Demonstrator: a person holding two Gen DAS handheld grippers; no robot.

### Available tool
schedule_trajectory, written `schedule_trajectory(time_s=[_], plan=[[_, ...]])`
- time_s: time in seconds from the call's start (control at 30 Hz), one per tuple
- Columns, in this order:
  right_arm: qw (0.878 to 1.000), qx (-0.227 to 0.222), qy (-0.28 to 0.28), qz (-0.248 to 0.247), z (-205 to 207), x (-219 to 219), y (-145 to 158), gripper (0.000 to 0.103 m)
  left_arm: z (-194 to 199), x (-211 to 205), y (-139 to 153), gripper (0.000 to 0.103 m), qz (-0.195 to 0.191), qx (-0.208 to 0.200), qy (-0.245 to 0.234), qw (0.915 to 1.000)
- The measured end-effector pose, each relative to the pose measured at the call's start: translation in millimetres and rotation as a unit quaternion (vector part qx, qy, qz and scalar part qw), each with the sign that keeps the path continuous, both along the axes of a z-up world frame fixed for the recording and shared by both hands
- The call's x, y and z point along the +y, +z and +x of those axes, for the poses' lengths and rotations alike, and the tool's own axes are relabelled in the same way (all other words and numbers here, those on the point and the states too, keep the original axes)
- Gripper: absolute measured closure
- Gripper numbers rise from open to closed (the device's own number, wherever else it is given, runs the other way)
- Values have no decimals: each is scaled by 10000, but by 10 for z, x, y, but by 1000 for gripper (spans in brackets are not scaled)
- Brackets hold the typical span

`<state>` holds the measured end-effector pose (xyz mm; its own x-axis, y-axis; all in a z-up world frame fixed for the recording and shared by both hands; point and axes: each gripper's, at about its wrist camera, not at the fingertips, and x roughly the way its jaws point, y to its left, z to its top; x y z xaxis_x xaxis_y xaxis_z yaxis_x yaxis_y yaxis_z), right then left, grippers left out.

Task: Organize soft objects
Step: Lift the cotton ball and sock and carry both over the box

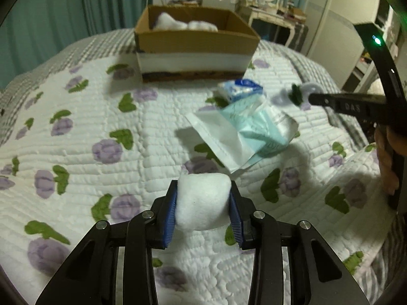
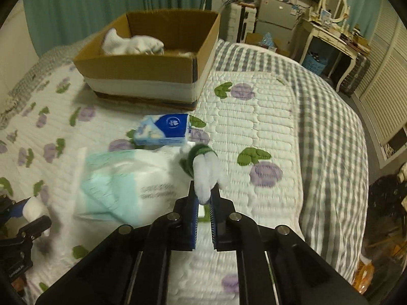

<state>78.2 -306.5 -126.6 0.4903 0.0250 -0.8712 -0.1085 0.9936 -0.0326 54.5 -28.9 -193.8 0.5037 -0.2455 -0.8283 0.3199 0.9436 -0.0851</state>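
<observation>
Both wrist cams: close, angled down over bed; share box.

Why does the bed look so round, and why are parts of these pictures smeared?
Left wrist view: the fisheye lens bulges the bed; the cotton ball is sharp, the tissue pack smeared. Right wrist view: same bulge; the plastic bag and fuzzy toy are blurred, the box soft. Both dim.

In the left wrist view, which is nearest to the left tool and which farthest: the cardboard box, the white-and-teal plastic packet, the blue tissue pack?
1. White-and-teal plastic packet, just ahead, slightly right of the left tool.
2. Blue tissue pack, directly behind the packet.
3. Cardboard box, at the far end of the quilt.
</observation>
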Motion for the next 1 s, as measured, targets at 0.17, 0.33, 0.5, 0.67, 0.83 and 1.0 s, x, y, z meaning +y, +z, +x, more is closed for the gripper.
schedule_trajectory(time_s=[0.17,0.33,0.5,0.67,0.83,1.0], plan=[[9993,-296,-154,157,-315,38,236,96,-103,115,209,67,-182,-239,70,9995],[9962,-782,-274,253,-560,110,616,96,-221,224,502,67,-315,-616,80,9976],[9906,-1284,-318,340,-755,215,984,96,-321,297,810,67,-454,-1011,60,9938],[9839,-1729,-275,370,-918,341,1333,96,-373,360,1119,67,-617,-1396,36,9883],[9747,-2180,-240,424,-1038,442,1688,96,-370,403,1414,67,-755,-1745,60,9817],[9665,-2517,-175,466,-1091,526,1974,96,-295,430,1682,67,-850,-2068,74,9746]])
